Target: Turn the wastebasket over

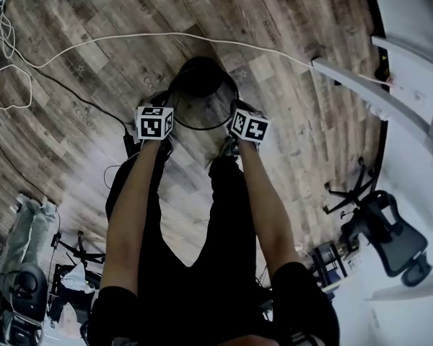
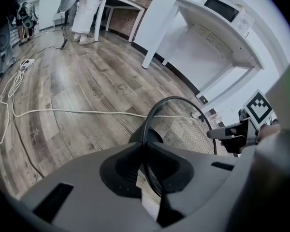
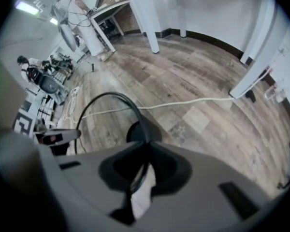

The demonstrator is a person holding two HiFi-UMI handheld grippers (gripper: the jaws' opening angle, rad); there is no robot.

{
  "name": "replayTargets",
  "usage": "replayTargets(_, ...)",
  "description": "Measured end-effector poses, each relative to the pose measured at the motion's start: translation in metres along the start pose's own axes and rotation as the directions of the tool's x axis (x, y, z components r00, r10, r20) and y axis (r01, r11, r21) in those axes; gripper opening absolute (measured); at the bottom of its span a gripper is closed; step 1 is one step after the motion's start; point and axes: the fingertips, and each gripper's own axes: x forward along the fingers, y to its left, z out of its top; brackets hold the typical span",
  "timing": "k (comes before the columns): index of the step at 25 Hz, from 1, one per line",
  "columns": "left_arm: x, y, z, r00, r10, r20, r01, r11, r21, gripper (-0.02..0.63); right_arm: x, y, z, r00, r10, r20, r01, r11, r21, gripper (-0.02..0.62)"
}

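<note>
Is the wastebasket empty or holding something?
Empty, it appears: floorboards show through the wastebasket mesh in the head and left gripper views; nothing lies inside.

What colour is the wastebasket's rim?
The wastebasket rim is black; it shows best in the left gripper view.

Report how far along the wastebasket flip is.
Done: the left gripper and right gripper are each shut on the rim of the mesh wastebasket, on opposite sides. In hand: it is held with its mouth up toward the person and its dark base toward the floor. Left: letting go. Whether this pose comes before or after the turn cannot be told.
</note>
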Motion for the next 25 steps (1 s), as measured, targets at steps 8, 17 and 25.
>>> replayTargets(8, 0.001, -0.012, 0.008, 0.999, -0.031, -0.019, 0.030, 0.999, -0.020, 0.145, 0.001, 0.001, 0.005, 0.999, 0.043, -0.011, -0.043, 0.999, -0.021, 0.162)
replayTargets(17, -0.053, -0.016, 0.030, 0.999, 0.012, 0.048, -0.009, 0.998, -0.061, 0.149, -0.047, 0.009, 0.016, 0.999, 0.028, 0.040, -0.026, 0.998, -0.059, 0.183)
replayTargets(25, -0.140, -0.077, 0.051, 0.996, 0.004, 0.092, 0.001, 0.999, -0.054, 0.045, -0.141, 0.048, 0.022, 0.996, 0.044, 0.079, -0.040, 0.998, -0.053, 0.060)
